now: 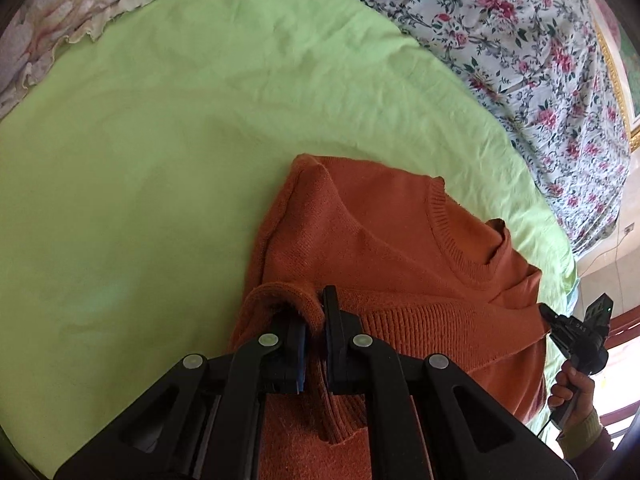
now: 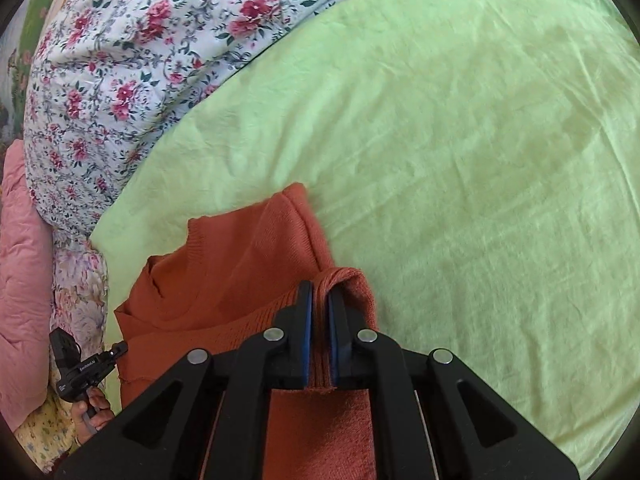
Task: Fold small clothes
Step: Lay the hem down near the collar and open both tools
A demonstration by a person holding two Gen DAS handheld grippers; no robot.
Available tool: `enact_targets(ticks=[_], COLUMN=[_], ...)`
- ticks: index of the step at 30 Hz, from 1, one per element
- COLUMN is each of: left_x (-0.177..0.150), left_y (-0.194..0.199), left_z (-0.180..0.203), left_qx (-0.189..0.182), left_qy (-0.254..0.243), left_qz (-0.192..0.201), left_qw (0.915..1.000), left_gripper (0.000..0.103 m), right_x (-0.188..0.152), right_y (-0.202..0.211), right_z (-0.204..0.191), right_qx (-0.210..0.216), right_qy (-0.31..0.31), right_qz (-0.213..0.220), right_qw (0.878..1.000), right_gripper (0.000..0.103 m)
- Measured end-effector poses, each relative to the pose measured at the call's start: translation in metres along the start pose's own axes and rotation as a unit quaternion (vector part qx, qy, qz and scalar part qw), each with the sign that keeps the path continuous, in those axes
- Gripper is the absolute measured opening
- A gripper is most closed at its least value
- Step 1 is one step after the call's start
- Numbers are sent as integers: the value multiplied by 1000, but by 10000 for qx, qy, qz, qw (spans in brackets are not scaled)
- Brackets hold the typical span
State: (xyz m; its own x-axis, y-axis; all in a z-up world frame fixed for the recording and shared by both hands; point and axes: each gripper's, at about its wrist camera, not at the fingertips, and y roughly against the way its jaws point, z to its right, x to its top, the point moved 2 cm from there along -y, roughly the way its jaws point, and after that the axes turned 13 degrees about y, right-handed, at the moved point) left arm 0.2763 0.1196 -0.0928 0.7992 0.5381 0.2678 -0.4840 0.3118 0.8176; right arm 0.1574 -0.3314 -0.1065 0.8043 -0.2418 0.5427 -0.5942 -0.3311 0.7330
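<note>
**Rust knit halfway through its fold**

Rust-orange and ribbed at the hem, the small sweater (image 1: 384,240) lies on the light green bed sheet (image 1: 160,160), near the side of the bed where a floral quilt (image 1: 520,40) is heaped. Its neckline faces up and away from both cameras, with the shoulder area spread fairly flat on the sheet.

Each tool is clenched on cloth. The left tool (image 1: 314,320) pinches a bunched corner of the ribbed hem between its blue pads, and the right tool (image 2: 318,312) does the same with the opposite hem corner, a ridge of knit standing up between its jaws. In the left wrist view the other tool shows at the far edge, gripped by a hand (image 1: 568,388).

Judging from how things lie, the fold is under way but not finished. The hem is lifted off the bed and brought over the body toward the neckline, so the lower half looks partly doubled over the upper half. Whether the sleeves are already tucked in I cannot tell; none lies out on the sheet. Left to do, as it seems: lay the hem down evenly, let go of both corners, smooth the bundle, and perhaps fold once more to make it compact.
</note>
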Motion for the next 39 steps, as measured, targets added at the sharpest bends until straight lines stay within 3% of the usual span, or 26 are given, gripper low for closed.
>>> enact_targets(ticks=[2, 4, 5, 6, 7, 9, 12, 15, 18, 21, 24, 26, 30, 35, 39], left_x=[-2, -7, -10, -16, -23, -43, -89, -124, -136, -120, -87, -62, -3, 63, 73], left_y=[6, 20, 27, 35, 42, 52, 47, 20, -5, -16, -21, -29, -33, -24, -5], left_z=[4, 5, 5, 5, 7, 13, 33, 53, 71, 81, 85, 84, 83, 71, 62], left_qx=[-36, -150, -198, -259, -304, -407, -598, -557, -269, -176, -3, 41, 349, 515, 549], left_qy=[-87, -131, -145, -176, -241, -426, -732, -1092, -1468, -1574, -1613, -1520, -1311, -621, -418], left_qz=[13, 25, 17, 6, -20, -163, -698, -1207, -1280, -1229, -974, -896, -309, 341, 592], left_qw=[10000, 9998, 9997, 9995, 9992, 9981, 9931, 9851, 9805, 9797, 9821, 9843, 9903, 9962, 9959], left_gripper=[12, 28, 43, 49, 49, 49, 52, 52, 52, 51, 45, 39, 40, 42, 48], right_x=[1, 0, -1, -2, -4, -11, -22, -45, -72, -85, -70, -49, 5, 54, 53], right_y=[2, 11, 19, 23, 33, 56, 71, 55, 15, -19, -40, -40, -32, -16, 4], right_z=[0, 1, 2, 2, 4, 6, -13, -61, -111, -133, -128, -115, -83, -49, -55], right_qx=[-18, -11, -67, -129, -197, -223, -29, 556, 826, 979, 631, 280, -428, -646, -629], right_qy=[-17, -96, -147, -192, -266, -368, -198, 600, 1681, 2307, 2683, 2598, 2067, 1249, 1219], right_qz=[6, 80, 167, 244, 368, 633, 709, 106, -895, -1520, -1591, -1231, -455, 111, 271], right_qw=[10000, 9999, 9997, 9994, 9988, 9971, 9973, 9966, 9782, 9561, 9480, 9574, 9764, 9900, 9902], right_gripper=[10, 13, 17, 27, 38, 40, 40, 40, 40, 40, 37, 36, 37, 37, 39])
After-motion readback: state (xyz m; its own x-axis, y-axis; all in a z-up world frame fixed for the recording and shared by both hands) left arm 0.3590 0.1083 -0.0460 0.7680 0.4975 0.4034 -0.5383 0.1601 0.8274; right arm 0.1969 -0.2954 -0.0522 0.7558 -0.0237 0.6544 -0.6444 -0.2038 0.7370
